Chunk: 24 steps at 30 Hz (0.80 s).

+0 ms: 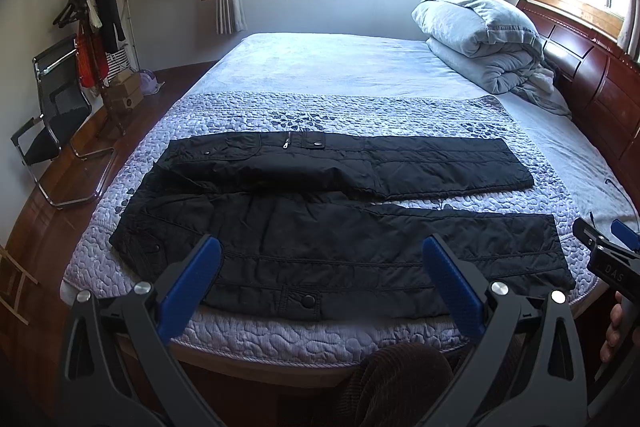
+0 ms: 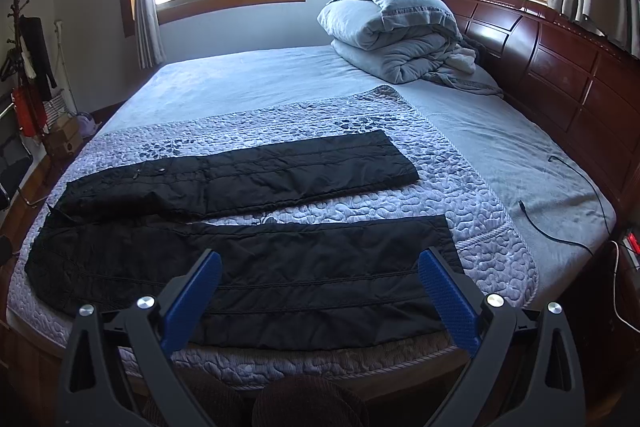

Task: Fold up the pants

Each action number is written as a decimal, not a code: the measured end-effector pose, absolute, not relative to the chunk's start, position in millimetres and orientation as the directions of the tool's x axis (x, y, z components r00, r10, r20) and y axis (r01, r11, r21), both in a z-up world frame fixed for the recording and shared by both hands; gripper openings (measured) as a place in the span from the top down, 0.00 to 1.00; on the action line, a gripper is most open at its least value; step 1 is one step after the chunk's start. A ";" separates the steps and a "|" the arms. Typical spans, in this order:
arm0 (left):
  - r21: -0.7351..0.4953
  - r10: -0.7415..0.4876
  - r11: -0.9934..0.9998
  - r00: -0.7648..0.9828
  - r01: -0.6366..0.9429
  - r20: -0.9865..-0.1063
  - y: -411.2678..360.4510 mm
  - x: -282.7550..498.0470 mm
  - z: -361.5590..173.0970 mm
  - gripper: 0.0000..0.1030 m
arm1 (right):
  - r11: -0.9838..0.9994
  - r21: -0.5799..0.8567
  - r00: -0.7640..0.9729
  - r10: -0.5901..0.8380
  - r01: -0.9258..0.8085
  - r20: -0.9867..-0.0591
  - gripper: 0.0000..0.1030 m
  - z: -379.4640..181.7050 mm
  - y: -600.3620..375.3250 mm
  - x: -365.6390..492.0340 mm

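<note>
Left wrist view: left gripper jaws spread wide, nothing between them, hanging over the near edge of the bed. Black pants lie flat on the quilted cover at the bed's near edge, both legs spread apart, waist toward the left edge, cuffs toward the right. Near leg runs along the near edge; a snap pocket sits on it between the blue pads. Far leg shows a zipper and a snap. Right gripper pokes in at the right edge, just off the near cuff; can't tell its opening from here. Fingers of a hand show below it. Folded duvet at the far right corner by the headboard. Chair and coat rack off the left edge.

Right wrist view: right gripper jaws wide, empty, above the near leg of the pants, not touching. Cuffs end short of the cover's right edge. Black cable trails on the bare sheet near the right edge. Duvet against the headboard.
</note>
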<state>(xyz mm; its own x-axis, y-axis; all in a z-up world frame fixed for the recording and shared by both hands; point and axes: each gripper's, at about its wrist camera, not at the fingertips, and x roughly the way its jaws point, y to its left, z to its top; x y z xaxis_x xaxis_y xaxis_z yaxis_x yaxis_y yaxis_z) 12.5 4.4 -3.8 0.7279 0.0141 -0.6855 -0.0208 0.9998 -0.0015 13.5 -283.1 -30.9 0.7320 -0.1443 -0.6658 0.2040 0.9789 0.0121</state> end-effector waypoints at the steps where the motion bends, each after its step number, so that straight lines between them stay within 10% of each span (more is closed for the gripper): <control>1: -0.001 0.014 1.000 0.728 -0.020 -0.685 4.3 12.7 -4.1 0.02 | 0.979 0.012 0.732 -0.145 0.205 -0.666 0.03 -30.9 -283.2 13.6; 24: -0.007 -0.002 1.000 0.724 -0.004 -0.690 4.9 29.8 -8.3 0.02 | 0.981 0.031 0.710 -0.115 0.190 -0.695 0.03 -40.9 -286.0 28.0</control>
<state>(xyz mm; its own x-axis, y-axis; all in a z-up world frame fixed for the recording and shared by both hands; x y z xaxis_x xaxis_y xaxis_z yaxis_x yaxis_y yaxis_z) 29.8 4.9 -8.3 0.7238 -0.0019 -0.6900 -0.0040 1.0000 -0.0070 28.0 -286.0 -40.9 0.7099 -0.1155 -0.6948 0.1900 0.9813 0.0310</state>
